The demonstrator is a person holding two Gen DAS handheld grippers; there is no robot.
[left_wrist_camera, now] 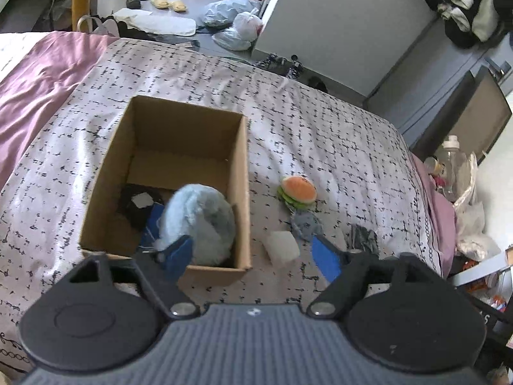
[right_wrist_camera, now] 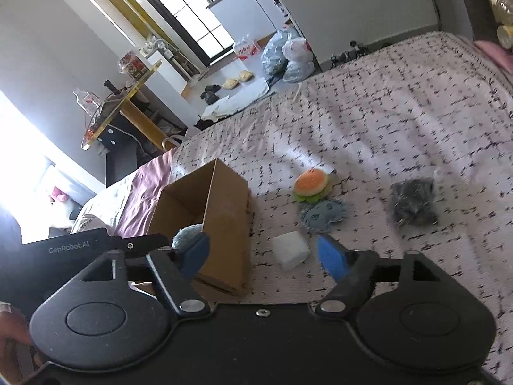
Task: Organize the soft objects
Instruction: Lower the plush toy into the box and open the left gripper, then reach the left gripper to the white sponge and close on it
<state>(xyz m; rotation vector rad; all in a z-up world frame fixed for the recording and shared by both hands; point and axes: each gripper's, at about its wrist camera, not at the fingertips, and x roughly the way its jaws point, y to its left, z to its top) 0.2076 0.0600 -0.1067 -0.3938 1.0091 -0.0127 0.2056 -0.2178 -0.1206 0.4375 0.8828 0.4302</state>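
left hand-held gripper [left_wrist_camera: 253, 253]: released, nothing held | right hand-held gripper [right_wrist_camera: 264, 255]: released, nothing held | blue plush [left_wrist_camera: 200, 221]: inside cardboard box [left_wrist_camera: 243, 173] on bed [left_wrist_camera: 336, 147] | burger plush [left_wrist_camera: 298, 191], grey plush [left_wrist_camera: 306, 223], white block [left_wrist_camera: 283, 247]: on bed beside box

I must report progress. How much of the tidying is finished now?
Done: a blue fluffy toy and something dark lie in the cardboard box. In hand: nothing; the left gripper and right gripper are both open and empty. Left on the bed: burger toy, grey toy, white block, dark bundle.
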